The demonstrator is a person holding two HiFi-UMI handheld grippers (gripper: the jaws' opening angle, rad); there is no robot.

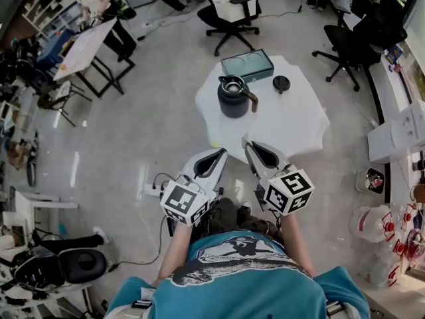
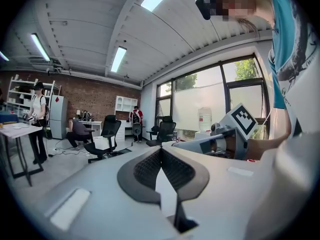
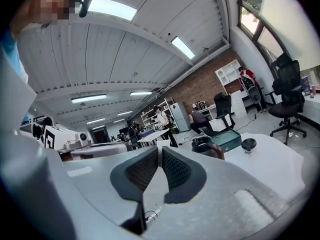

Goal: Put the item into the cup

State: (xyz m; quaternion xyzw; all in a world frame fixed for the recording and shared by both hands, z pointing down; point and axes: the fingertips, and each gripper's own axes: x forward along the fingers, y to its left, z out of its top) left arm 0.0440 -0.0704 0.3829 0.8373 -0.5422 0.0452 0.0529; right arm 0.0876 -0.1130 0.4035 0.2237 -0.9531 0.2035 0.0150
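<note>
A dark cup-like jug with a brown handle [image 1: 235,96] stands open-topped on a small white table [image 1: 299,121]. Behind it lies a green box [image 1: 247,65], and to its right a small round black lid [image 1: 281,83]. Both grippers are held close to the person's chest, short of the table's near edge. My left gripper [image 1: 222,151] is shut and empty [image 2: 161,149]. My right gripper [image 1: 247,145] is also shut on nothing [image 3: 160,150]. From the right gripper view, the jug [image 3: 207,146], box [image 3: 227,139] and lid [image 3: 248,144] lie ahead to the right.
Black office chairs [image 1: 229,15] stand beyond the table and at its right [image 1: 345,45]. A white folding table [image 1: 86,45] is at the far left. White boxes and clutter [image 1: 398,138] line the right side. Cables lie on the grey floor by the person's feet.
</note>
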